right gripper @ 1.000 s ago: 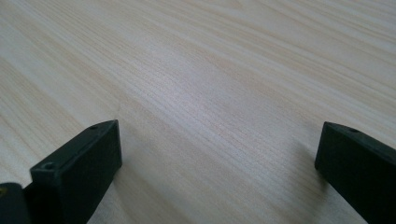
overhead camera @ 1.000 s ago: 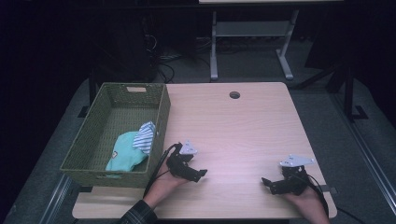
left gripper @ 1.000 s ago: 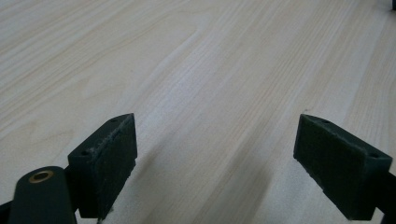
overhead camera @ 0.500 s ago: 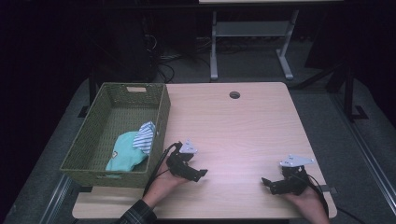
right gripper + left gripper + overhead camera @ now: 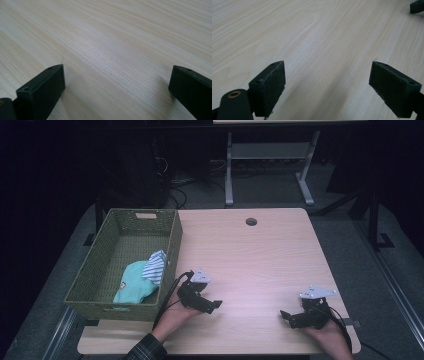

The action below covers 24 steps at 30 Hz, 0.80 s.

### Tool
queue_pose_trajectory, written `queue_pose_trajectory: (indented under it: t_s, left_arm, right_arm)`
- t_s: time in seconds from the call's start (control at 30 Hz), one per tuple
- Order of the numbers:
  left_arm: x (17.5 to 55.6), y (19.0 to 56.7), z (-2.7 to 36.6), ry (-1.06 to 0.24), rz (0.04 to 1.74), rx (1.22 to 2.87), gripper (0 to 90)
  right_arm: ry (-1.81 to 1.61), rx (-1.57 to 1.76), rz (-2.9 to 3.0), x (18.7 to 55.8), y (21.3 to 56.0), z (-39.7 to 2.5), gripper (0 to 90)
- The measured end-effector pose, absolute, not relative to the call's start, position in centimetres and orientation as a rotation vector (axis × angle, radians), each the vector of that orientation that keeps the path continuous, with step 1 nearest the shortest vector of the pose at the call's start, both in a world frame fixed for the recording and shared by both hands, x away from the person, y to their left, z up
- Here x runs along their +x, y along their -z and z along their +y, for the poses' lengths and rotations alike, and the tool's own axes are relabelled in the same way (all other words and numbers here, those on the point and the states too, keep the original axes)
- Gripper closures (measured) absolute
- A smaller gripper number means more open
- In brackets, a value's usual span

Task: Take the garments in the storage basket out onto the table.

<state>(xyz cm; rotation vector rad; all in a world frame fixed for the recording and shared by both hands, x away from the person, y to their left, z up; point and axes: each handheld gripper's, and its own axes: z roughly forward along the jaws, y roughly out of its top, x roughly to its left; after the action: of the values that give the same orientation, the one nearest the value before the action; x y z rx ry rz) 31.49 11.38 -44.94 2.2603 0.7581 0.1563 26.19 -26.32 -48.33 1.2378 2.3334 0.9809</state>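
Both grippers, left [image 5: 212, 305] and right [image 5: 287, 316], rest on the table [image 5: 260, 255] with jaws spread wide, empty. The clothes [image 5: 137, 282] lie in the basket [image 5: 107, 257] beside the left gripper. They look soft and light; best pinched at a raised fold.

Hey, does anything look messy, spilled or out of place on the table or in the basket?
Mostly tidy. One oddity: in the green basket, the striped cloth drapes up against the wall nearest the table, over a rumpled teal garment. Both grippers, left and right, rest open on the bare wooden table. Nothing spilled.
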Motion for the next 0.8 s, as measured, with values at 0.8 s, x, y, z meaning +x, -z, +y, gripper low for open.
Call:
queue_pose_trajectory:
  t_s: [0.8]
  left_arm:
    - [31.4, 43.8, 11.4, -0.148, 0.772, 2.253, 13.0]
  right_arm:
    - [-0.981, 1.239, 2.332, 26.2, 48.3, -26.3, 0.1]
